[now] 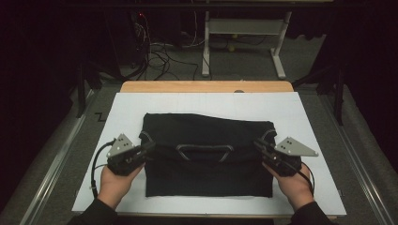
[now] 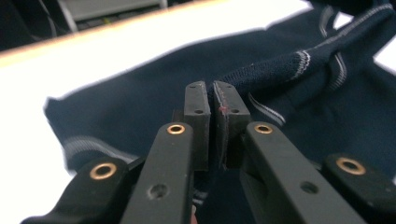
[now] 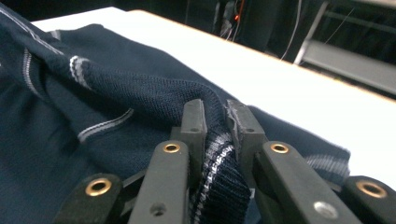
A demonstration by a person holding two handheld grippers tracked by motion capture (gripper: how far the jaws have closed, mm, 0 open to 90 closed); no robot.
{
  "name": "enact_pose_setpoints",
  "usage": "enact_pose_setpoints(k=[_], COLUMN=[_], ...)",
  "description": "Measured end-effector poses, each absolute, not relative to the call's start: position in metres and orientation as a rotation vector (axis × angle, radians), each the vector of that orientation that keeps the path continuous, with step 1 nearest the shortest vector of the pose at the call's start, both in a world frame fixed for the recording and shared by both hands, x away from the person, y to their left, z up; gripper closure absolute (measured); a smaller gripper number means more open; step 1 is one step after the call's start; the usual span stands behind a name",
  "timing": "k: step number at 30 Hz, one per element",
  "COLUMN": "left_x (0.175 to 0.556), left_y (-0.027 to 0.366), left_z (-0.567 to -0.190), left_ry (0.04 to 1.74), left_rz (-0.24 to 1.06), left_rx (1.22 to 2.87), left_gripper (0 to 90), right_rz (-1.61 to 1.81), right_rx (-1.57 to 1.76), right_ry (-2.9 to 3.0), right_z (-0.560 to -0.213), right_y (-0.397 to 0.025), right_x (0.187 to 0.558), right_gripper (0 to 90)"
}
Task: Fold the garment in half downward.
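Dark shirt (image 1: 206, 157) is spread mid-frame on the counter (image 1: 305, 122). Its left edge is pinched by the closed jaws of the left gripper (image 1: 149, 146). Its right cuff is clamped by the right gripper (image 1: 259, 144).

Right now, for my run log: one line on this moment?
work: folding dark navy knit shirt | left gripper: shut on shirt | right gripper: shut on shirt | white table

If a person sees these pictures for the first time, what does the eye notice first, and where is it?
First comes the dark navy shirt, lying folded in the middle of the white table top. At its two side edges, the left gripper and the right gripper each pinch a fold of the cloth. In the right gripper view, a ribbed edge with pale stripes is squeezed between the jaws.
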State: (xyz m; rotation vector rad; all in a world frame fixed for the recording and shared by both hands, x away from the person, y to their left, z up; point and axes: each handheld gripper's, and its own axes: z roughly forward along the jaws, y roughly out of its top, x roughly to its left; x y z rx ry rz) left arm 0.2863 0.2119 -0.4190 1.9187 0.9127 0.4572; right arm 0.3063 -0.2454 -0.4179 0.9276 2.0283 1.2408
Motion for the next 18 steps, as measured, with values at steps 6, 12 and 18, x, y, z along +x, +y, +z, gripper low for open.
enact_pose_setpoints(k=[6,12,18], left_x=[0.26,0.244,0.243], left_y=[0.211,0.21,0.216], left_z=[-0.44,-0.459,-0.466], left_ry=[0.878,0.863,0.924], left_rz=[0.419,0.398,0.329], left_rx=[1.995,2.083,2.087], left_gripper=[81.0,78.5,62.0], right_rz=[1.231,1.19,1.179], right_rx=[0.952,0.949,0.98], right_ry=[2.086,2.139,2.156], right_z=[-0.442,-0.456,-0.463], right_y=[-0.254,-0.254,-0.255], right_x=[0.276,0.258,0.253], right_gripper=[78.8,77.7,71.2])
